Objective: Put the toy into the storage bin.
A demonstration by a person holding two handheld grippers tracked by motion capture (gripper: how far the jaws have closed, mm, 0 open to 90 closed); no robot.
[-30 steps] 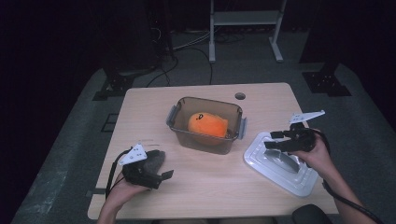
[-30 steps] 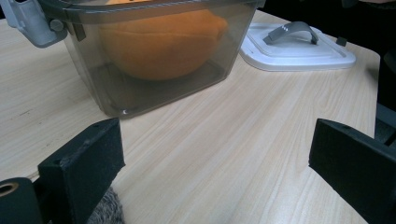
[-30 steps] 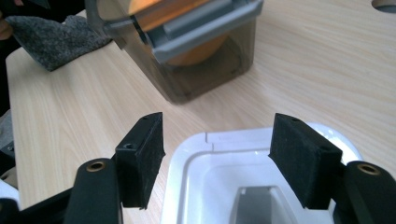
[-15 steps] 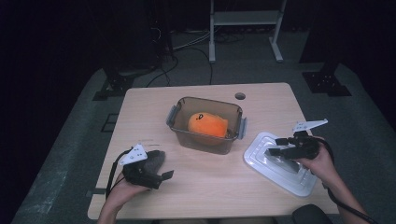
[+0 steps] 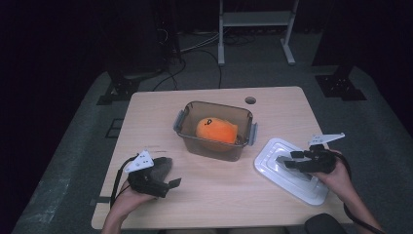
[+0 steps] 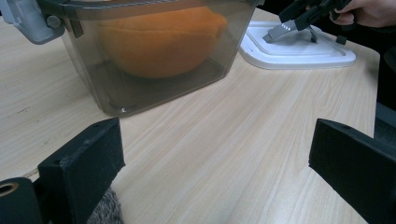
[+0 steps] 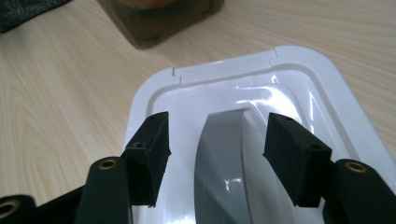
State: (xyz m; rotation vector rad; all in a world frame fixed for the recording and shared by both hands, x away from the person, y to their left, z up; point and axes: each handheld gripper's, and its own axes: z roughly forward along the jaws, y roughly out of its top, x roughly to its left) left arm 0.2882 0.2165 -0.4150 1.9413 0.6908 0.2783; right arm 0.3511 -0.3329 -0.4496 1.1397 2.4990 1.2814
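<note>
The right gripper (image 5: 286, 161) hangs low over the white lid (image 5: 272, 171), its jaws apart and just now narrowing, the lid's grey handle (image 7: 224, 158) between the pads (image 7: 152, 149) but untouched; the smoky container (image 5: 214, 146) with the orange plush toy (image 5: 216, 130) sits just beyond; the left gripper (image 5: 170, 175) rests wide open, holding nothing, on the wooden table (image 5: 219, 195).

Table (image 5: 146, 122) evenly lit from overhead against a near-black room, soft short shadows, white glare streaks on the lid (image 7: 299, 84) between and just beyond the right gripper's jaws, jaw bases slightly soft in both gripper views, high view grainy.
</note>
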